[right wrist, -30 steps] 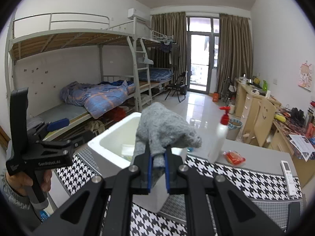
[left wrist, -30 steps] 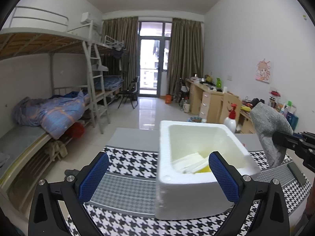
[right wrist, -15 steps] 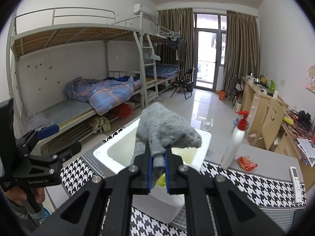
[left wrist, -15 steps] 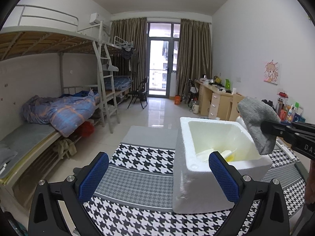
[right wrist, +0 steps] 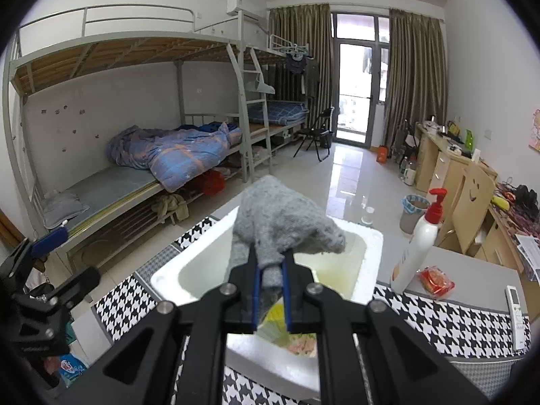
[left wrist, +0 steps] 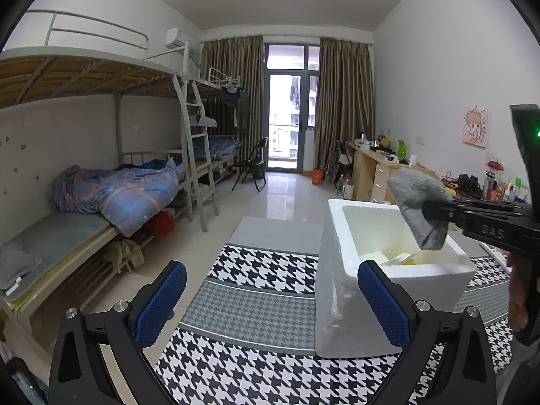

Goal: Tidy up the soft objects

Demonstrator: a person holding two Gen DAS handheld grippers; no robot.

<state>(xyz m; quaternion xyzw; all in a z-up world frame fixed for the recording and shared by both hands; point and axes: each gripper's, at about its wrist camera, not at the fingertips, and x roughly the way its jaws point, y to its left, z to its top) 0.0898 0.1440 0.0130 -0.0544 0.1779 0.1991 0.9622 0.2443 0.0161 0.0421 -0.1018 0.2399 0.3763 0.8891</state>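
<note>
At the lower left of the left wrist view, the left gripper (left wrist: 271, 298) stands with its blue pads wide apart and nothing between them; it hangs low over the houndstooth cloth (left wrist: 266, 307), just short of the near left corner of the box. Held empty and clear of the opening, it seems to be kept out of the way, ready to steady the box if that is needed.

Right of centre in that view stands the white foam box (left wrist: 341, 290), upright on the cloth with its open top facing up, which suits it as the bin for soft things. Pale and yellow items already lie at its bottom, though what they are is hard to tell.

At the right of the same view, the right gripper (right wrist: 270, 285) reaches in level from the frame edge, pinching the grey sock (left wrist: 418, 209) by one end. In the right wrist view, at centre, its jaws are nearly shut with the sock (right wrist: 280, 226) squeezed between the blue pads, the rest of the knit bunched up ahead of them. The sock hangs over the box's opening, its lower end about level with the rim, so a release should drop it inside.

Further right in the right wrist view, a white pump bottle (right wrist: 422, 239), a red packet (right wrist: 435, 280) and a remote (right wrist: 514, 303) sit on the table beside the box, apart from it.
</note>
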